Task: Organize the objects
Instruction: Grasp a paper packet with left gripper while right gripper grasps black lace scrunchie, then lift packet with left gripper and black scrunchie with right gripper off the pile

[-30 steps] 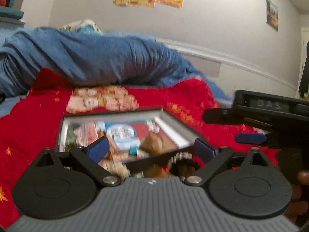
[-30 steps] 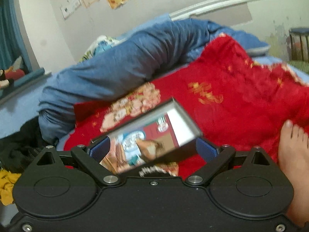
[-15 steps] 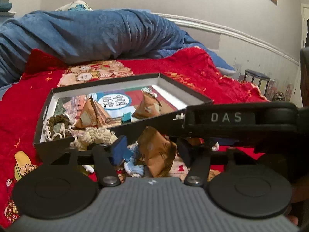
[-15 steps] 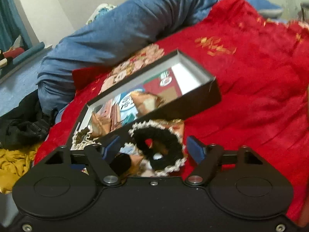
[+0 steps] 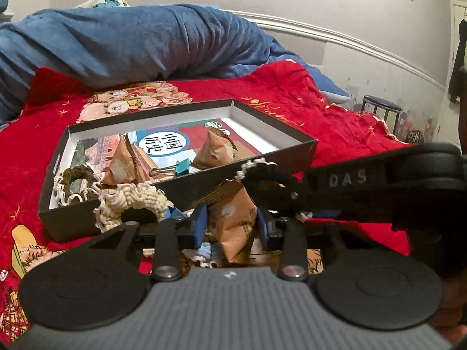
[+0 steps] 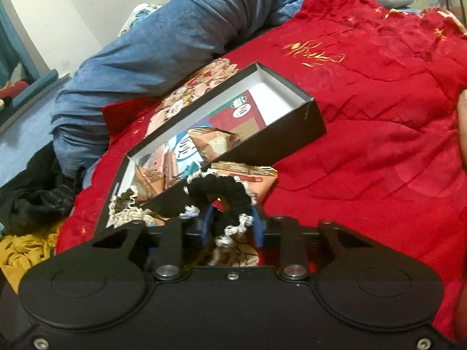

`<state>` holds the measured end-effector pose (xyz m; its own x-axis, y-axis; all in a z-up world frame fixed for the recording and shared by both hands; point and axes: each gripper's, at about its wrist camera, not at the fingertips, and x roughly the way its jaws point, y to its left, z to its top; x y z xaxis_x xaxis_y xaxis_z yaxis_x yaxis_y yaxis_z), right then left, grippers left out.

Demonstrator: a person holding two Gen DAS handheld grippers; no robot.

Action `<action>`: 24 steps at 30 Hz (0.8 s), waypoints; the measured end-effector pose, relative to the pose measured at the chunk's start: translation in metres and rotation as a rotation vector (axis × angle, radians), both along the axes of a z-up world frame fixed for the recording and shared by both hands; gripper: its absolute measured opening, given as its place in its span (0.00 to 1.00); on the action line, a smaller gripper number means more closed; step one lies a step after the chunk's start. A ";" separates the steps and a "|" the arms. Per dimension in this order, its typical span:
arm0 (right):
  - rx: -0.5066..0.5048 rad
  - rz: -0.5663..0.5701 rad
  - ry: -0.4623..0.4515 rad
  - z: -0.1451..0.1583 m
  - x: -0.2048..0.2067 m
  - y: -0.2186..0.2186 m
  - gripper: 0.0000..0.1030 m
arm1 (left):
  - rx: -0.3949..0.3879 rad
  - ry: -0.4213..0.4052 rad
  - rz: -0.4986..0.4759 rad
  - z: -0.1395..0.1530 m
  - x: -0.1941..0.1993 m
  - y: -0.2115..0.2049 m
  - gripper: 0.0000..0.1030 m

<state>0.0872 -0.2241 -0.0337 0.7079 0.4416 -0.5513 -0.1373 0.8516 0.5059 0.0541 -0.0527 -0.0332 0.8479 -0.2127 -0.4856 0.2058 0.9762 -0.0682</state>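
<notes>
A shallow black box (image 5: 181, 186) (image 6: 303, 119) lies on the red bedspread. It holds a book, brown paper packets (image 5: 214, 150), a teal binder clip (image 5: 182, 166) and an olive scrunchie (image 5: 76, 176). A cream scrunchie (image 5: 131, 201) hangs over its near wall. My left gripper (image 5: 232, 221) is shut on a brown paper packet (image 5: 233, 218) just in front of the box. My right gripper (image 6: 232, 221) is shut on a black scrunchie with white trim (image 6: 221, 195), also in front of the box, and shows in the left wrist view (image 5: 271, 178).
A rolled blue blanket (image 5: 131, 43) lies behind the box. Dark and yellow clothes (image 6: 32, 204) lie off the bed's left side. A stool (image 5: 382, 110) stands by the wall at right. A bare foot (image 6: 462, 122) rests at the right edge.
Both grippers came down to the items in front of the box and closed: the left on the brown packet, the right on the black scrunchie.
</notes>
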 end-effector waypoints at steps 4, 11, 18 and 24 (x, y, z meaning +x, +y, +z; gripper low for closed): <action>0.051 -0.006 -0.031 0.005 -0.011 -0.006 0.16 | -0.022 0.010 0.017 0.002 -0.001 0.006 0.37; 0.084 -0.036 -0.069 0.014 -0.017 -0.016 0.14 | -0.035 0.008 0.023 0.007 -0.003 0.010 0.34; 0.084 -0.034 -0.112 0.025 -0.023 -0.014 0.14 | -0.056 -0.013 0.013 0.013 -0.006 0.012 0.32; 0.091 -0.041 -0.133 0.033 -0.026 -0.011 0.14 | -0.074 -0.033 0.016 0.017 -0.009 0.015 0.32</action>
